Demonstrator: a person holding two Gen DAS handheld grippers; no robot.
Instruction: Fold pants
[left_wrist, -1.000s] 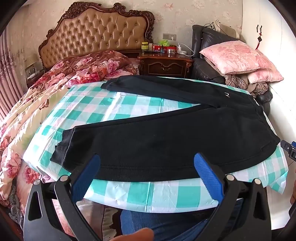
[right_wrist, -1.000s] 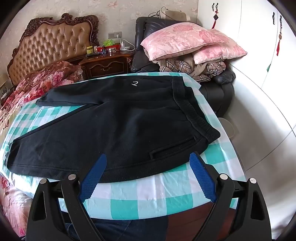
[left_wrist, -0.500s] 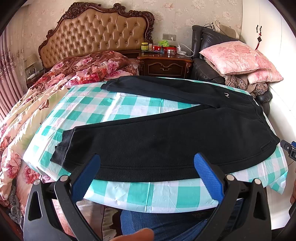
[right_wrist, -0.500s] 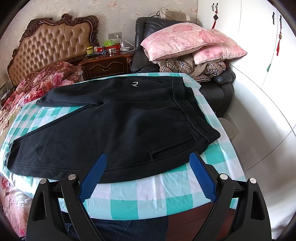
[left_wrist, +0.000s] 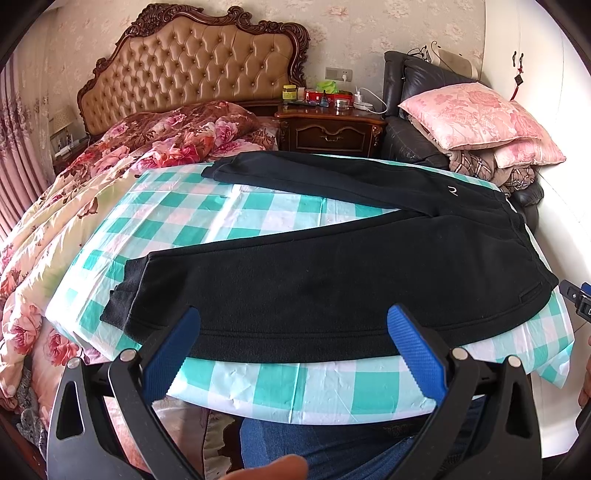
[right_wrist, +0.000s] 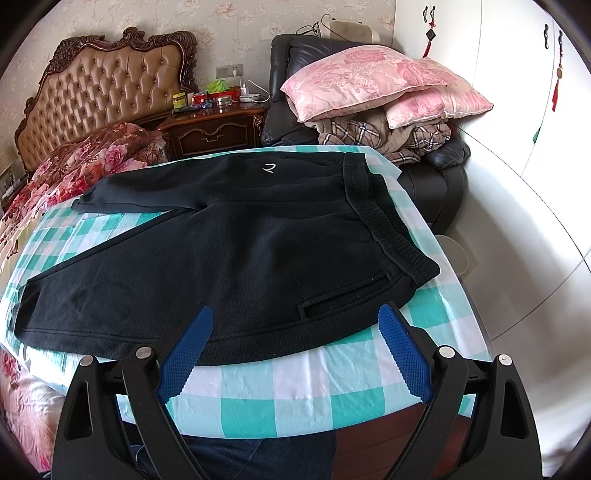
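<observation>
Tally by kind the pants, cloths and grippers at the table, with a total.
Black pants: 1, spread flat with legs apart
Checked tablecloth: 1, teal and white, under the pants
Grippers: 2, left gripper and right gripper, both open and empty at the near edge
Total: 4

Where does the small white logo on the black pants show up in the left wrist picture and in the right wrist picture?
Left wrist view: the small white logo sits far right, upper middle, on the far leg of the black fleece pants, near the waistband.
Right wrist view: the logo sits just left of centre, upper third, on the pants.
Shared landmark: the carved dark wooden nightstand behind the pants.
</observation>
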